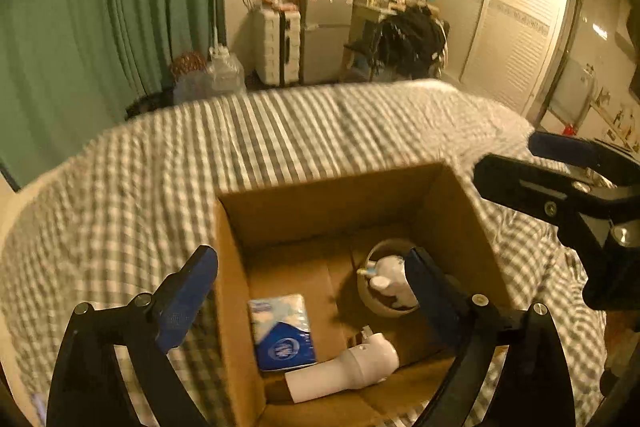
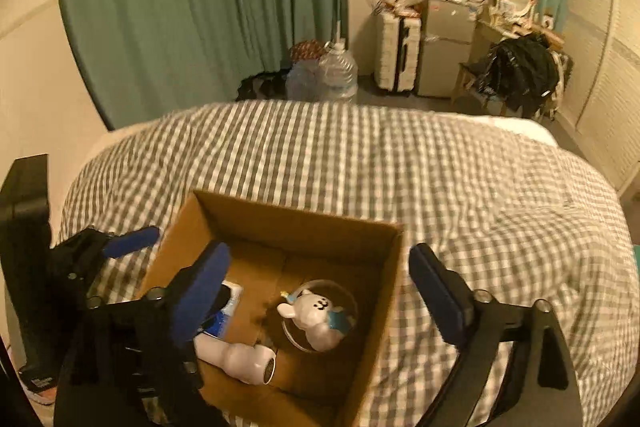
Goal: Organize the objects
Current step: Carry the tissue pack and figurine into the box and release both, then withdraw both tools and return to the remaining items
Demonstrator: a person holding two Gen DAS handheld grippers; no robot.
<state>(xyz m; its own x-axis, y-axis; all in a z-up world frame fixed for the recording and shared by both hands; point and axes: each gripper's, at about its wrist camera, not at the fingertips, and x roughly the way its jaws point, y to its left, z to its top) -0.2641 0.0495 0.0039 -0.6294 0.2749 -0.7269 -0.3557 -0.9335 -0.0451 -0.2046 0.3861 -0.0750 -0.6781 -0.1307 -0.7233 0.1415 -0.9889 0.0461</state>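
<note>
An open cardboard box (image 1: 332, 203) (image 2: 304, 223) sits on the checked bed cover. Inside lie a blue-and-white tissue pack (image 1: 282, 331) (image 2: 229, 309), a white torch-like cylinder (image 1: 344, 367) (image 2: 240, 355) and a bowl (image 1: 374, 301) holding a white bunny figure (image 1: 394, 277) (image 2: 316, 315). My left gripper (image 1: 310, 283) hangs open above the box, straddling its left wall, with nothing between its pads. My right gripper (image 2: 320, 287) (image 1: 508, 157) is open too, straddling the box's right wall and holding nothing. One blue finger (image 2: 132, 241) of the left gripper shows beside the box.
The grey-and-white checked bed cover (image 2: 440, 187) spreads around the box. Beyond the bed stand large water bottles (image 2: 338, 71), a white suitcase (image 2: 398, 55), a small fridge (image 2: 444, 47) and a chair piled with dark clothes (image 2: 520, 71). A tall black object (image 2: 24, 247) stands at the left.
</note>
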